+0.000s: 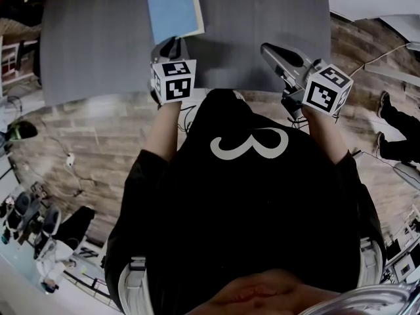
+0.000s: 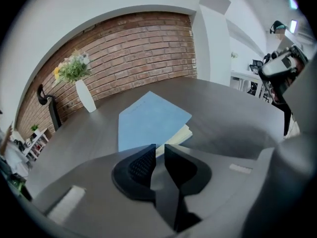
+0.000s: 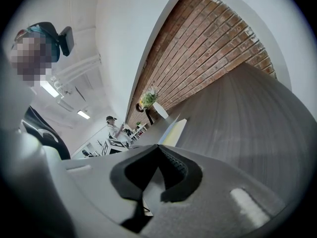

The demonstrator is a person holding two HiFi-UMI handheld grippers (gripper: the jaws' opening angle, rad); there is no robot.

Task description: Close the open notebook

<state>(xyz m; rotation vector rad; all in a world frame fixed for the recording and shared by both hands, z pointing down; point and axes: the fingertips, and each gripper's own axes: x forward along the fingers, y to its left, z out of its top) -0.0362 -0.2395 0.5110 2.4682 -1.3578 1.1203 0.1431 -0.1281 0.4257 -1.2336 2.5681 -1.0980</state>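
Observation:
The notebook lies on the grey table with its blue cover up and cream page edges showing at one side. My left gripper hovers just short of its near edge; the jaws stand a narrow gap apart with nothing between them. My right gripper is over the table's near right part, away from the notebook, its tips touching and empty. In the right gripper view the notebook shows edge-on, far ahead to the left.
A white vase with flowers stands at the table's far end before a brick wall, with a black chair beside it. On the wooden floor at the right are a person's legs and a cable. Another person stands far off.

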